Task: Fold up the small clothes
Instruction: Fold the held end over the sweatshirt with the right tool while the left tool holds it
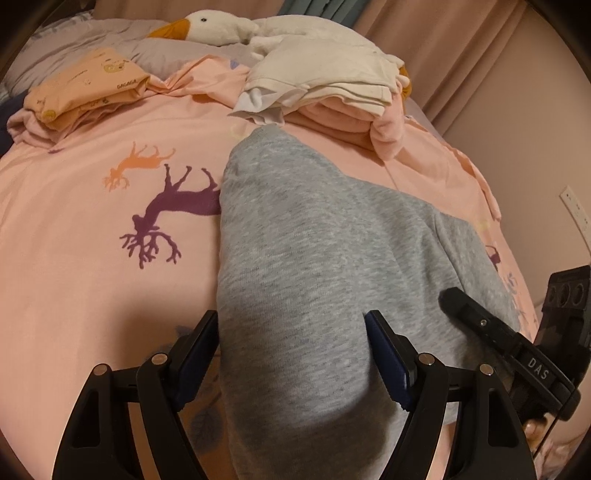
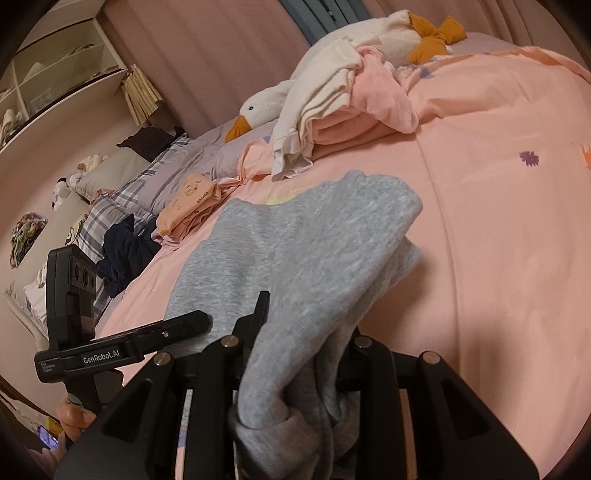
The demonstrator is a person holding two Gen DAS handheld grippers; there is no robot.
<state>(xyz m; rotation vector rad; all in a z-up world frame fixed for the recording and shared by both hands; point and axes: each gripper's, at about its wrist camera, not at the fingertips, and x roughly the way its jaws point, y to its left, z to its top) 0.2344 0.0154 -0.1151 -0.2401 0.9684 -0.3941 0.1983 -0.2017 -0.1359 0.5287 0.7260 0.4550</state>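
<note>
Left wrist view: grey garment (image 1: 295, 266) lies on the pink duvet (image 1: 92, 277), long axis running away toward the white goose toy (image 1: 258, 29), far end just short of the folded stack (image 1: 332, 96).
Left gripper (image 1: 291, 354): jaws wide, grey cloth between them, pads not pressing.
Right wrist view: garment (image 2: 295, 236) points up-right toward the goose (image 2: 332, 74).
Right gripper (image 2: 295, 332): jaws narrow, pinching the bunched near edge.

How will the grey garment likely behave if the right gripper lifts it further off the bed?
Probably floppy: the grey garment already bunches and droops around the right gripper. It looks like thick knit, so fairly weighty and unlikely to slip. Its free end would likely drag across the pink duvet.
</note>
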